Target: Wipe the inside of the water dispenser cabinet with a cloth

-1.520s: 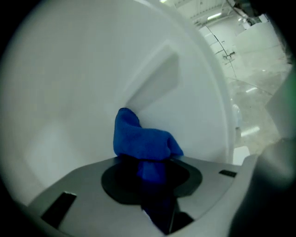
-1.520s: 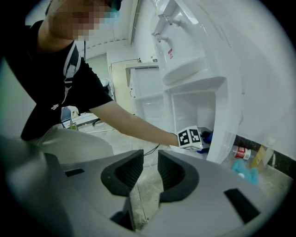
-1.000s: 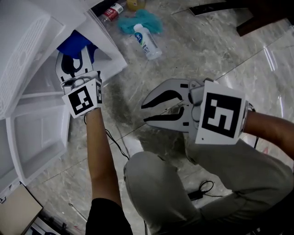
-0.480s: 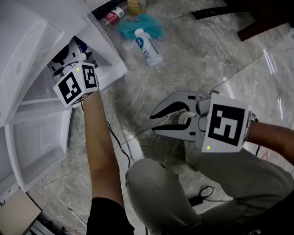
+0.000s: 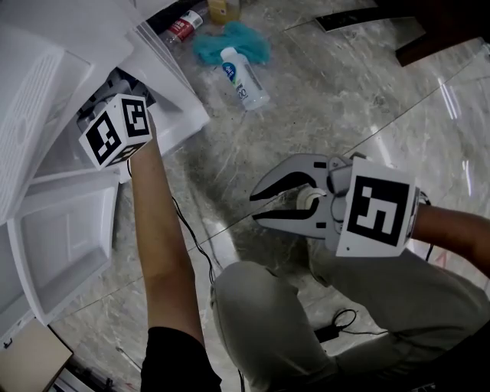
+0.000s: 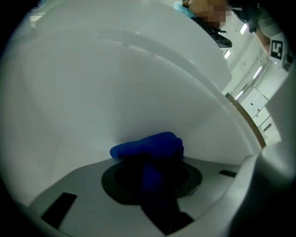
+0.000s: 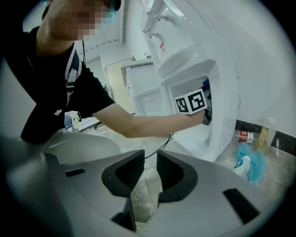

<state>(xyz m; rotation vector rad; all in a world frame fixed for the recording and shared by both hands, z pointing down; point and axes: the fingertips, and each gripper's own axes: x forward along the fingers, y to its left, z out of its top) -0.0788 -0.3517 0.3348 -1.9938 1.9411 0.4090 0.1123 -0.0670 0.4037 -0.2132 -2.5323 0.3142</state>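
Observation:
The white water dispenser cabinet (image 5: 174, 96) stands open at the upper left, its door (image 5: 65, 230) swung out. My left gripper reaches inside it; in the head view only its marker cube (image 5: 115, 129) shows, the jaws hidden in the compartment. In the left gripper view, my left gripper (image 6: 150, 175) is shut on a blue cloth (image 6: 150, 147), which bunches up against the white inner wall (image 6: 115, 92). My right gripper (image 5: 257, 205) hovers over the marble floor above my knee, open with a narrow gap and nothing between its fingers (image 7: 134, 169).
A white bottle (image 5: 245, 75) lies on a teal cloth (image 5: 230, 38) on the floor behind the cabinet, beside a red-labelled bottle (image 5: 186, 23). A black cable (image 5: 337, 315) runs by my legs. Dark furniture (image 5: 444, 31) stands at the upper right.
My left gripper has gone up and deeper into the cabinet, taking the blue cloth out of the head view. The right gripper has stayed in place over the floor.

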